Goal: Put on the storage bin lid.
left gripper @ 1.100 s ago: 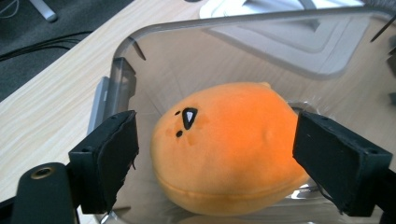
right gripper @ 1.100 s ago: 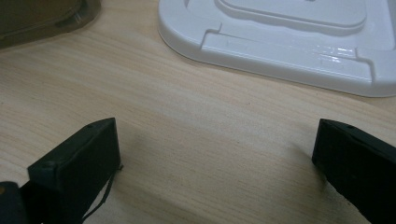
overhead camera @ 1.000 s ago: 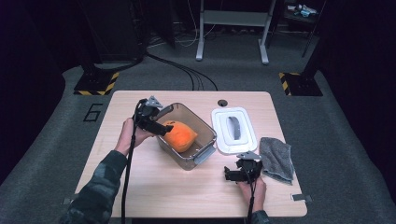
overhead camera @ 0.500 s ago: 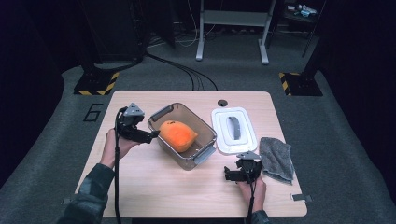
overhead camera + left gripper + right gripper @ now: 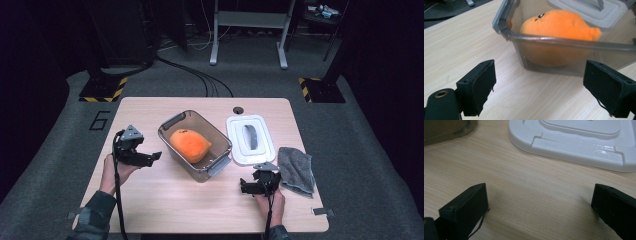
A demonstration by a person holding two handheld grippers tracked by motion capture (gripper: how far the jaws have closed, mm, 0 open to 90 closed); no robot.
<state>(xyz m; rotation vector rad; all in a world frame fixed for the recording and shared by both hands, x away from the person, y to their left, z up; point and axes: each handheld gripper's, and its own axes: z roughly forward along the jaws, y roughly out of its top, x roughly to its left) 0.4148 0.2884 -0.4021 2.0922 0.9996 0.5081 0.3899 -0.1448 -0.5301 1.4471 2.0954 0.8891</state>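
While both grippers sit spread and empty, the orange plush toy (image 5: 190, 145) lies inside the open bin (image 5: 171, 123).

Left gripper (image 5: 156, 156) hangs just left of that smoky clear bin, right gripper (image 5: 243, 187) low over the pale wood desk (image 5: 165, 200), near the white lid (image 5: 250, 142) lying flat beside the bin. Grey cloth (image 5: 296, 171) by the desk's right edge; around it, grey carpet, black cables, dark curtains.

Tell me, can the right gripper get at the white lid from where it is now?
Probably yes. The right gripper sits open on bare table just in front of the white lid, and nothing lies between them; the grey cloth is off to its side.
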